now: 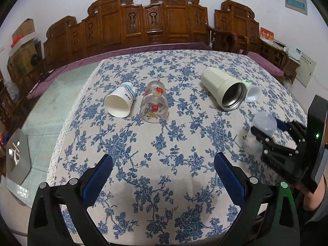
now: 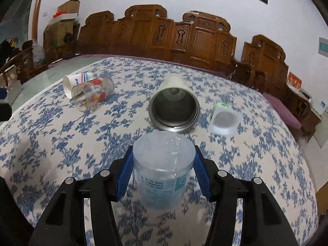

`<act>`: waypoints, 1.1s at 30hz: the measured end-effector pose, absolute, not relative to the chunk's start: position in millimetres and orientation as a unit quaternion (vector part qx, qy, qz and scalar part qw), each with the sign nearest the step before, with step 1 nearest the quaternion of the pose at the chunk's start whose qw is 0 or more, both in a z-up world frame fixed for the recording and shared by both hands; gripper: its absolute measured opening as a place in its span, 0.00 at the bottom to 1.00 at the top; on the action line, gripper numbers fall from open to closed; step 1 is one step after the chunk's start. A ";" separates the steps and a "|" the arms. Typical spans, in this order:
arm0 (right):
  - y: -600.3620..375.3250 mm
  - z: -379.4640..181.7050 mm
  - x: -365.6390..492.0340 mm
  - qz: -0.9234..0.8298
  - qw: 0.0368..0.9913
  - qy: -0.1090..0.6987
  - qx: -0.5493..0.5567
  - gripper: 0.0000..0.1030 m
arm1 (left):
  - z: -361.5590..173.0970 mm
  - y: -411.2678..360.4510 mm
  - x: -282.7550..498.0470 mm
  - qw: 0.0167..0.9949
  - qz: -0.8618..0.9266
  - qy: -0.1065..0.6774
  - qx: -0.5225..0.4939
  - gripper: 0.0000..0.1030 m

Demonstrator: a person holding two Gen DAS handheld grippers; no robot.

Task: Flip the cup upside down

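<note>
clear plastic cup (image 2: 164,170), item in hand: clamped at its sides between the blue pads (image 2: 124,179) of the right gripper (image 2: 163,176), over the floral tablecloth (image 2: 61,143) near the front right. closed base is seen uppermost, printed label inverted, long axis near vertical; whether the rim touches the cloth cannot be told. step judged: setting down inverted; a level lowering and release is called for. left gripper (image 1: 163,176) is spread wide, empty. steel-lined tumbler (image 2: 174,106) lies just beyond.
</note>
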State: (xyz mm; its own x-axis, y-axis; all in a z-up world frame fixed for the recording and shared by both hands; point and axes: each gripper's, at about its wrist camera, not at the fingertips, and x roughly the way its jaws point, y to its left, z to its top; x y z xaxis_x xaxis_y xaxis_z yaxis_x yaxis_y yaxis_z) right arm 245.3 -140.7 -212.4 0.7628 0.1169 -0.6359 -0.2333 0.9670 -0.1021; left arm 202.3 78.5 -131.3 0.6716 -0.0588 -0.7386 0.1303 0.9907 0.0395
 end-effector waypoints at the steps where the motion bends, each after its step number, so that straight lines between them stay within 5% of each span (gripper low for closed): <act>1: -142.8 -213.0 245.8 0.097 0.932 0.341 -0.080 0.56 | -129.8 76.9 201.0 0.914 -0.053 0.399 0.045 0.92; 3: -146.0 -212.4 245.2 0.097 0.930 0.347 -0.073 0.60 | -126.9 73.8 198.3 0.916 -0.056 0.395 0.045 0.92; 5: -150.5 -209.5 242.1 0.106 0.930 0.348 -0.059 0.76 | -123.3 70.8 194.7 0.918 -0.057 0.389 0.043 0.92; 16: -184.8 -162.9 198.2 0.131 0.930 0.343 -0.006 0.98 | -108.8 47.2 168.5 0.927 -0.049 0.371 0.012 0.92; 33: -226.7 -70.9 100.5 0.125 0.955 0.269 0.027 0.98 | -50.7 5.0 81.2 0.954 -0.047 0.296 0.009 0.92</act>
State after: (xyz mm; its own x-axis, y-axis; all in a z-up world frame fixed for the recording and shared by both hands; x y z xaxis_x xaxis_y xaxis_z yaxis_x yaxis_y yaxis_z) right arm 100.5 -226.7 -70.9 0.8242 0.2537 -0.5063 -0.2245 0.9672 0.1193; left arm 81.2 5.0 -50.7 0.8199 -0.0846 -0.5662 0.0947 0.9954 -0.0116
